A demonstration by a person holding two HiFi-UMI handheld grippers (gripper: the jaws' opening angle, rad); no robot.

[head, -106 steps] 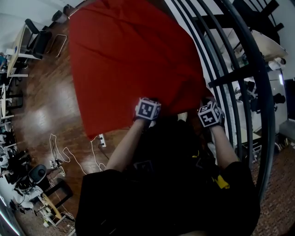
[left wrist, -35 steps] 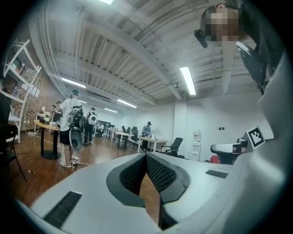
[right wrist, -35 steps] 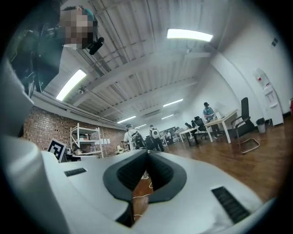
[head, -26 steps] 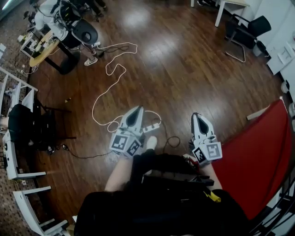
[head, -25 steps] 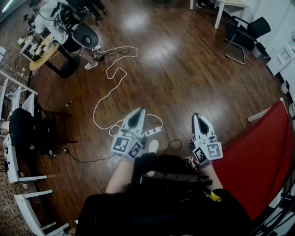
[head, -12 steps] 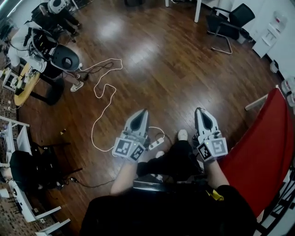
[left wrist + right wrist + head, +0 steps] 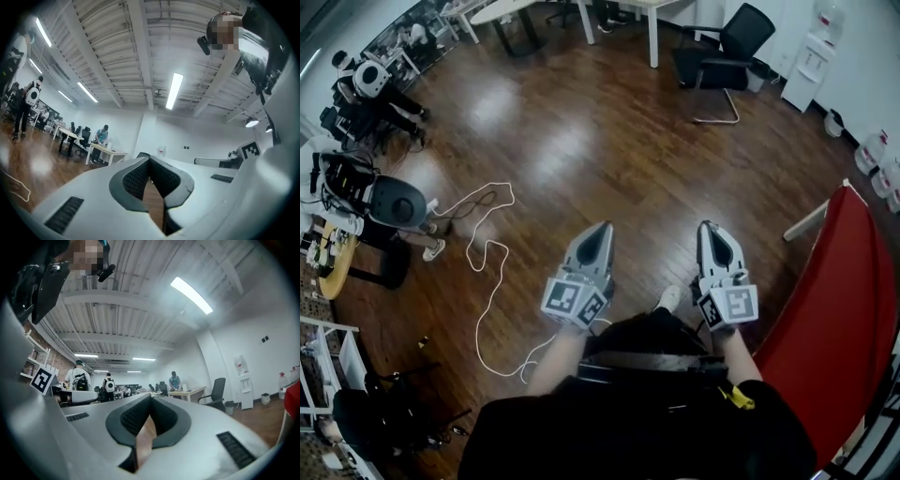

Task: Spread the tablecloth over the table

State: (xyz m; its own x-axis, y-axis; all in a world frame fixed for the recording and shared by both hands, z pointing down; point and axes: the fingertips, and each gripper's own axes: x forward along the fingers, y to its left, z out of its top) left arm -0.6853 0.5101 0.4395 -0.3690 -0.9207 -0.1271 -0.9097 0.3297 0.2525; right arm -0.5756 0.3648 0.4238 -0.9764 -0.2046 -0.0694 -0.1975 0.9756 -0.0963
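The red tablecloth [image 7: 839,309] lies over the table at the right edge of the head view, with one white table leg [image 7: 804,221] showing past its far corner. My left gripper [image 7: 602,228] is shut with nothing between its jaws, held out over the wooden floor well left of the cloth. My right gripper [image 7: 710,228] is also shut and empty, just left of the cloth's edge and apart from it. In the left gripper view my left gripper [image 7: 150,160] points level into the room. In the right gripper view my right gripper [image 7: 151,398] does too, with a strip of the red cloth [image 7: 294,399] at the right edge.
A white cable [image 7: 487,272] snakes over the dark wooden floor [image 7: 581,141]. A black office chair [image 7: 722,61] stands at the far right, beside a white desk [image 7: 619,9]. Robot equipment [image 7: 384,202] and stands crowd the left side. Water bottles [image 7: 877,164] sit by the right wall.
The view has swung round over the floor: cable and equipment slid left and down, the chair came nearer. Both grippers stay shut and empty, side by side. 4.2 s ago they held the cloth's near edge.
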